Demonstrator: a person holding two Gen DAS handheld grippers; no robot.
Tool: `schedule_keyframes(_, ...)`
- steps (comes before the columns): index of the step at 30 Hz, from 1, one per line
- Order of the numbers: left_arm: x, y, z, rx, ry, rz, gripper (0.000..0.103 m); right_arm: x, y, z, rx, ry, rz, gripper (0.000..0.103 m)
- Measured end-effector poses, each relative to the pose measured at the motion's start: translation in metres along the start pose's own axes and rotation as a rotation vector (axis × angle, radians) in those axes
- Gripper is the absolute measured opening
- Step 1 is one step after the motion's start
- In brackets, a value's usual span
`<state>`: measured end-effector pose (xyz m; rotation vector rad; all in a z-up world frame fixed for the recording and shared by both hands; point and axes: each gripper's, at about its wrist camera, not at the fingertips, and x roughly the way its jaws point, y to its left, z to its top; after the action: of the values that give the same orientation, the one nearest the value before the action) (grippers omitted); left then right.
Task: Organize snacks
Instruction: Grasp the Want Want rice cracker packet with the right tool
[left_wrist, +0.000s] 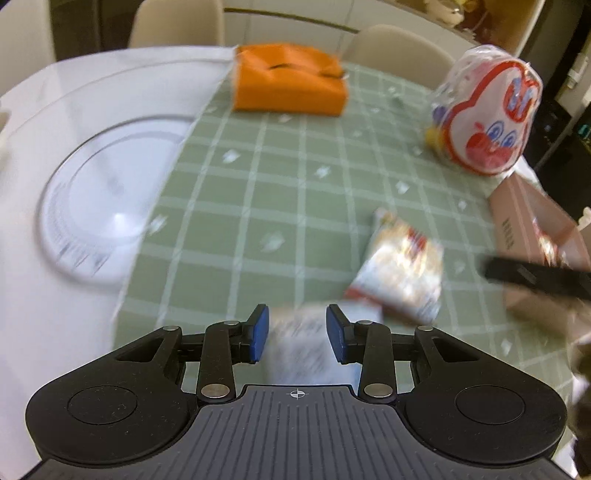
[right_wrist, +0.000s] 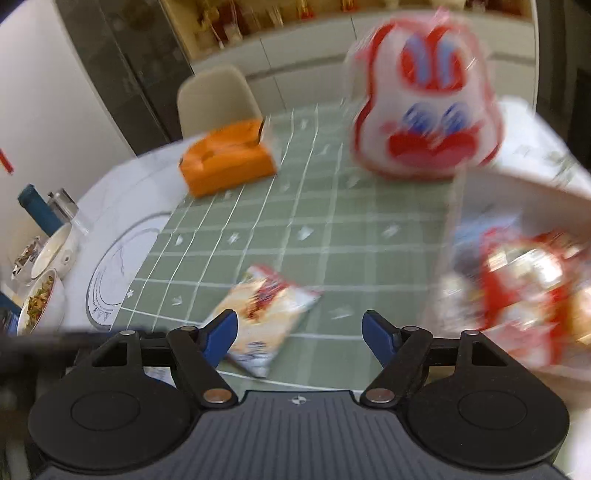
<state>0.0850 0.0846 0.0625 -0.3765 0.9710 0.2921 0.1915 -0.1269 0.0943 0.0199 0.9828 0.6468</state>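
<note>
My left gripper (left_wrist: 297, 332) points down at the green checked cloth (left_wrist: 295, 192) with its blue pads a narrow gap apart. A blurred white snack packet (left_wrist: 299, 350) shows in that gap and past the right pad; whether the pads press on it I cannot tell. A shiny red and white snack packet (left_wrist: 400, 273) lies flat just beyond. My right gripper (right_wrist: 301, 332) stands wide open and empty over the cloth, the same packet (right_wrist: 266, 314) lying beyond its left pad. At right a box (right_wrist: 476, 206) holds several red snack packets (right_wrist: 524, 291).
A rabbit-shaped bag (left_wrist: 487, 122) (right_wrist: 424, 118) stands at the far right of the cloth, an orange tissue pouch (left_wrist: 291, 83) (right_wrist: 227, 162) at the far side. A glass turntable (left_wrist: 110, 199) sits left. Food bowls (right_wrist: 40, 302) and chairs (right_wrist: 214, 99) ring the table.
</note>
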Motion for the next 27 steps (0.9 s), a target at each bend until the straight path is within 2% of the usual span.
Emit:
schedule_keyframes(4,-0.01,0.013,-0.022,-0.005,0.026,0.005,0.039,0.056,0.022,0.01,0.112,0.11,-0.048,0.075)
schedule_keyframes(6,-0.014,0.019,-0.029,-0.019,0.029,0.007,0.039,0.072,0.03,0.013,0.126,0.135,-0.07,0.075)
schedule_keyframes(9,-0.021,0.025,-0.036,-0.041,0.02,0.001,0.039,0.084,0.046,0.014,0.077,0.12,-0.112,0.079)
schedule_keyframes(13,-0.025,0.026,-0.041,-0.056,0.018,-0.012,0.039,0.086,0.056,0.014,0.028,0.101,-0.104,0.078)
schedule_keyframes(16,-0.026,0.023,-0.043,-0.058,0.019,-0.017,0.039,0.079,0.054,0.005,-0.015,0.09,-0.095,0.066)
schedule_keyframes(18,-0.026,0.021,-0.044,-0.06,0.019,-0.021,0.039,0.072,0.051,-0.002,-0.065,0.093,-0.078,0.055)
schedule_keyframes(21,-0.028,0.019,-0.046,-0.07,0.015,-0.022,0.039,0.053,0.045,-0.019,-0.153,0.09,-0.076,0.044)
schedule_keyframes(25,-0.031,0.015,-0.047,-0.111,0.001,-0.011,0.039,0.033,0.028,-0.039,-0.216,0.091,-0.119,0.041)
schedule_keyframes(27,-0.033,0.007,-0.048,-0.1,-0.009,-0.011,0.039,0.024,0.02,-0.042,-0.202,0.085,-0.094,0.042)
